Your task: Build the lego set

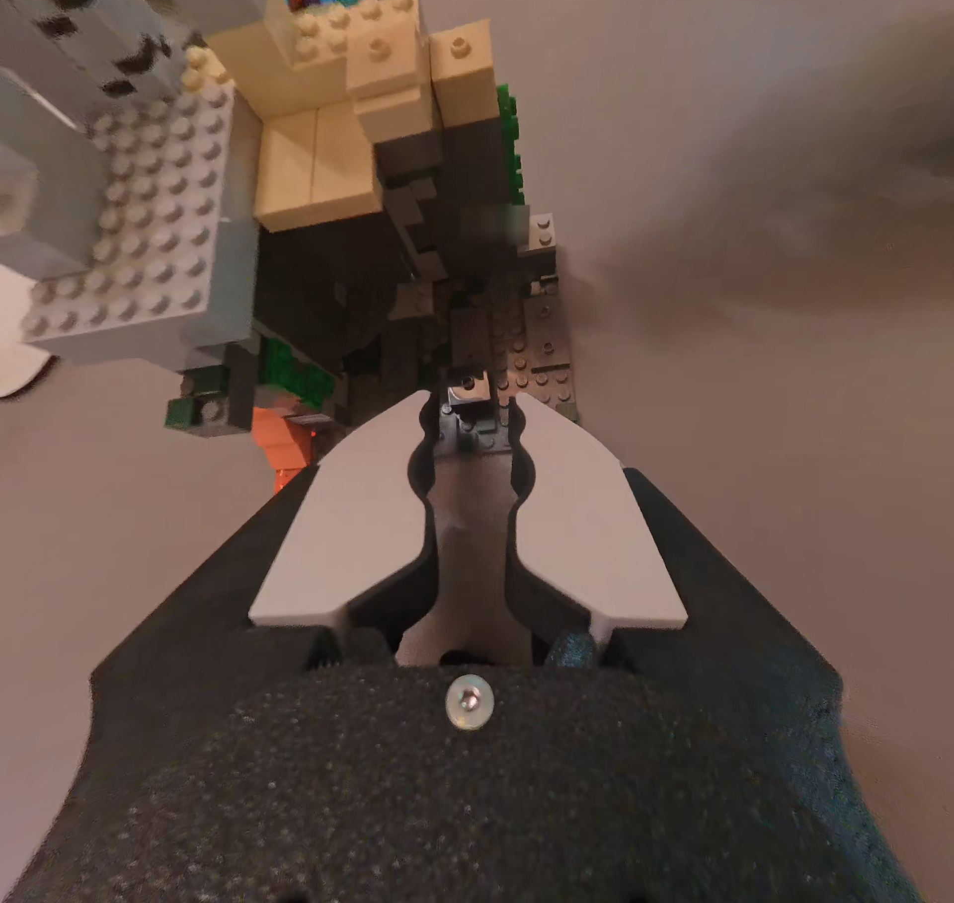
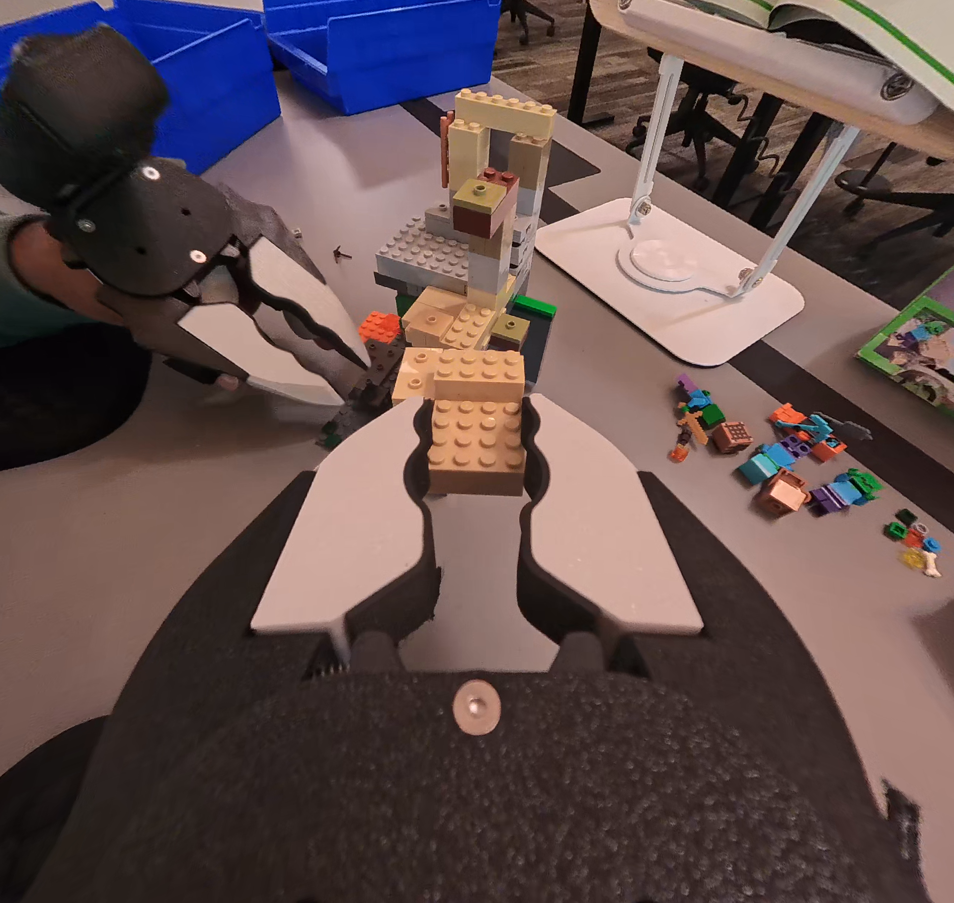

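Tan brick (image 2: 476, 447) clamped in my right claw (image 2: 475, 414), touching lego build (image 2: 467, 269) on table (image 2: 645, 594); left claw (image 1: 470, 408), jaws apart, at dark base. Misaligned push could topple tower.

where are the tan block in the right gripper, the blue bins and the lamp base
tan block (image 2: 476, 445): right wrist view, its studded top face.
blue bins (image 2: 382, 34): right wrist view, inner wall of the nearer bin.
lamp base (image 2: 686, 310): right wrist view, bare white plate near its front edge.
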{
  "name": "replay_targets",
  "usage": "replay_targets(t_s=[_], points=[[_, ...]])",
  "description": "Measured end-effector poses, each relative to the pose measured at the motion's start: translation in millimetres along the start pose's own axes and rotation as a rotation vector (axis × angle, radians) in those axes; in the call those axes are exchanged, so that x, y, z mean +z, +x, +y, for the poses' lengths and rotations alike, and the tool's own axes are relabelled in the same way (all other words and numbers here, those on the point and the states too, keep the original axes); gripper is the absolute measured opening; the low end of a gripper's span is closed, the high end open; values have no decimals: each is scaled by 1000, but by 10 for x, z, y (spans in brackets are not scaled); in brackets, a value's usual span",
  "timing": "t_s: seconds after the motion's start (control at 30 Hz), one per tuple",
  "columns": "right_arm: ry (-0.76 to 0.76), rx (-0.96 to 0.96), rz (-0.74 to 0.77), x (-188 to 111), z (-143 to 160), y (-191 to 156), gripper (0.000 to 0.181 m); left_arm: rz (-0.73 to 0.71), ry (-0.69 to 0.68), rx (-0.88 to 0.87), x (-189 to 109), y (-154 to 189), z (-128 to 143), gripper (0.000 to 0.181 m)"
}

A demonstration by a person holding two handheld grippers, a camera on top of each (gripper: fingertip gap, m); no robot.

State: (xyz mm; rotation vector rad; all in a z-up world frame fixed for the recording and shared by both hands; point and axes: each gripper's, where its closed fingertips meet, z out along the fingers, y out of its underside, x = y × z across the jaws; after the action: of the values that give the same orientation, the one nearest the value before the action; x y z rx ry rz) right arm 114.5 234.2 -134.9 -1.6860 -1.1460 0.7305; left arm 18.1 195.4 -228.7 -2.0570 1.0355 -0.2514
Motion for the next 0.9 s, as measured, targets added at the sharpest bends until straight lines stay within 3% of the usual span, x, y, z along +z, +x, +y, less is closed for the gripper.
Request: replay_targets(t_s=[0.37, 0.5, 0.73, 0.9], points=[[49, 63, 44, -31, -83, 84, 33, -94, 395, -101, -448, -326, -393, 0], [78, 98, 77, -75, -244, 140, 33, -137, 427, -130, -523, -419, -446, 0], [24, 92, 143, -71, -814, 236, 33, -266, 473, -118, -712, -853, -700, 0], [-87, 63, 160, 138, -1058, 217, 33, -197, 457, -112, -600, -1103, -903, 31]])
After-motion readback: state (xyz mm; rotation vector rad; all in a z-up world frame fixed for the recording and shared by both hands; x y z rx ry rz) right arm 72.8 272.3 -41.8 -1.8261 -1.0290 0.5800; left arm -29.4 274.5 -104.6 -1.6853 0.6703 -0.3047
